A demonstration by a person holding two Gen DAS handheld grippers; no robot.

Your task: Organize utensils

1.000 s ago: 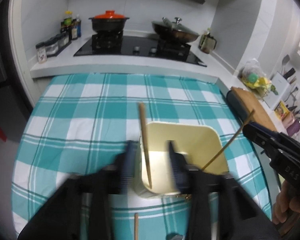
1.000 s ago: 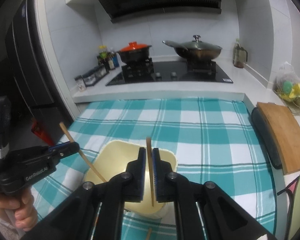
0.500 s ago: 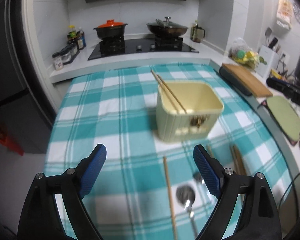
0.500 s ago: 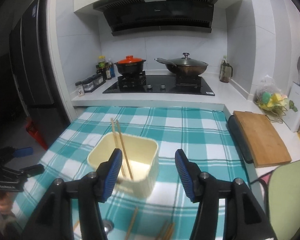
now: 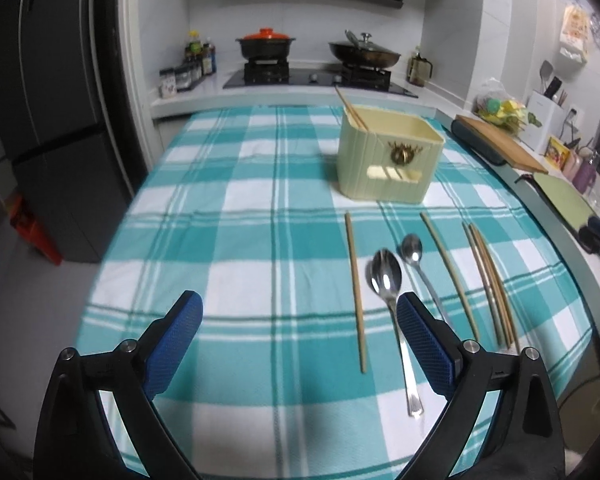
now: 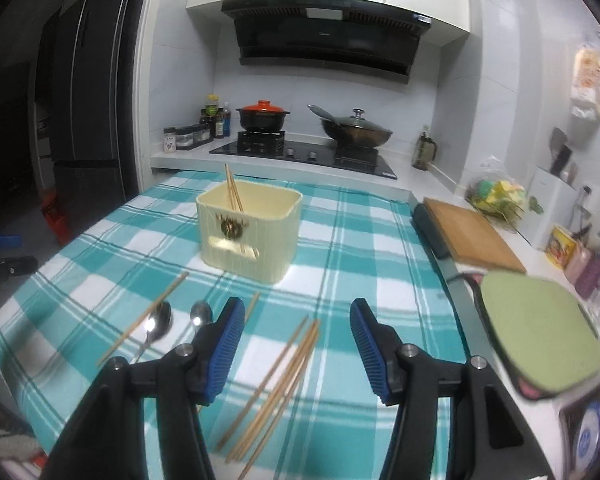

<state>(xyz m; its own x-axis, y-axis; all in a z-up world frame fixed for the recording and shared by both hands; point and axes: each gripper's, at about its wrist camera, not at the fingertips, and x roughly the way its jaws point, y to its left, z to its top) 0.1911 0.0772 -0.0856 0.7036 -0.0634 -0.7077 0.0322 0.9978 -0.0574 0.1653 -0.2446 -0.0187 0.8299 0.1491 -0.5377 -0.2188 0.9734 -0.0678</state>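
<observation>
Two chopsticks (image 6: 233, 187) are seen standing in the holder (image 6: 249, 229); more chopsticks (image 6: 278, 376) and two spoons (image 5: 386, 280) lie before it. Light, stiff and slippery, they are best pinched mid-shaft. The left gripper (image 5: 298, 344) is opening wide and empty; the right gripper (image 6: 297, 350) is half open, empty.

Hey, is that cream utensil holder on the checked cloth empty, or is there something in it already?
Not empty: the cream utensil holder has two chopsticks standing in it, leaning against its far left corner.
</observation>
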